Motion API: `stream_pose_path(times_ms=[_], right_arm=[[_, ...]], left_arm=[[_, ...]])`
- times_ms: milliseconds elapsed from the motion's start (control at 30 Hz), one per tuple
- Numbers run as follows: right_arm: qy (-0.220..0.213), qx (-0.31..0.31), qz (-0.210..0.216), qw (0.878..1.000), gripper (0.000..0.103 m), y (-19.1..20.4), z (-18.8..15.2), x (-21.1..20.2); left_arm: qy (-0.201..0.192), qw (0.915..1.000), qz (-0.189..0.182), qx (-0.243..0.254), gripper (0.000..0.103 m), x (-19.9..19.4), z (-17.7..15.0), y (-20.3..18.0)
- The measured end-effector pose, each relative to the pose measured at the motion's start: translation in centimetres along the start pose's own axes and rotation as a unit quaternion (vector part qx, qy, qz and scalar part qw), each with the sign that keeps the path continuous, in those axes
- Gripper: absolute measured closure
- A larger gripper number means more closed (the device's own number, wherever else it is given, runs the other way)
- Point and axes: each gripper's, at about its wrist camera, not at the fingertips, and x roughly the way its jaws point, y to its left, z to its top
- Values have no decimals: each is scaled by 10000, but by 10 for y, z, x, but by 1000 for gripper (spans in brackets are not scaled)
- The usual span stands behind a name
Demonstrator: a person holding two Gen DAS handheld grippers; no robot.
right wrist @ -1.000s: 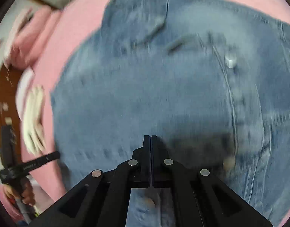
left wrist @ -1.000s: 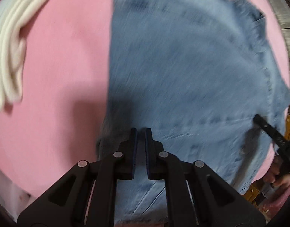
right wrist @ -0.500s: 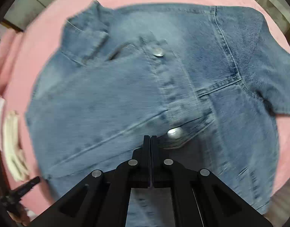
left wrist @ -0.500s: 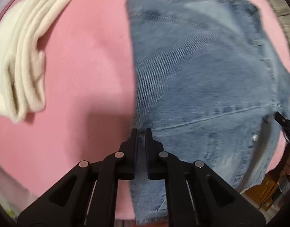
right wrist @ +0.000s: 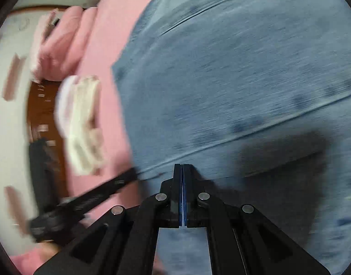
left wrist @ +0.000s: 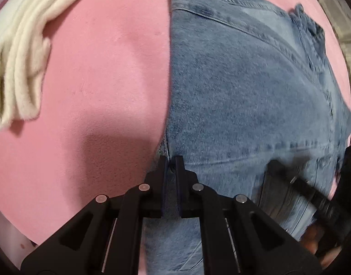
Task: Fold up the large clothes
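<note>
With your left gripper [left wrist: 171, 160] pinching the near edge of the denim jacket [left wrist: 244, 91] lying on the pink bed [left wrist: 95, 91], and your right gripper [right wrist: 182, 168] pressed together on the same cloth, carry both corners level and together.

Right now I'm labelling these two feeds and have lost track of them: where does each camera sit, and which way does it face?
Left wrist: sits on the left gripper, looking forward and down at the denim garment on the pink bedding; its own fingers pinch the denim edge.
Right wrist: sits on the right gripper, facing blurred denim; jaws closed.
Shared: the denim, the bedding, the folded cream cloth, and each view catches the other gripper.
</note>
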Motion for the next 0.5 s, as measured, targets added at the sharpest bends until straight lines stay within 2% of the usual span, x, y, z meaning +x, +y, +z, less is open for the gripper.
stream_pose_path(times_ms=[100, 200, 233, 300, 333, 367, 433, 500], right_arm=[[-510, 325, -377, 9975, 103, -33, 9, -31], [-1114, 787, -1527, 9788, 103, -73, 26, -76], [-1197, 967, -1913, 9694, 103, -90, 33, -93], [-1264, 1198, -2403, 9550, 103, -108, 43, -111], [-1370, 1289, -2570, 9479, 103, -117, 43, -128], [-1419, 1321, -2432, 9504, 103, -125, 41, -146], [-1523, 1322, -2634, 9434, 103, -129, 35, -166], [-1535, 1172, -2701, 9433, 103, -132, 23, -183]], left_arm=[[28, 9998, 101, 174, 98, 4, -2, -7], [114, 9993, 295, 220, 98, 6, -11, 6], [147, 9993, 295, 202, 98, 5, -14, 15], [130, 9993, 303, 167, 98, -2, -23, 30], [104, 9994, 298, 166, 98, -8, -29, 38], [75, 9995, 269, 175, 98, -9, -28, 32], [14, 9995, 222, 230, 98, -25, -39, 47], [24, 9995, 195, 262, 98, -40, -58, 55]])
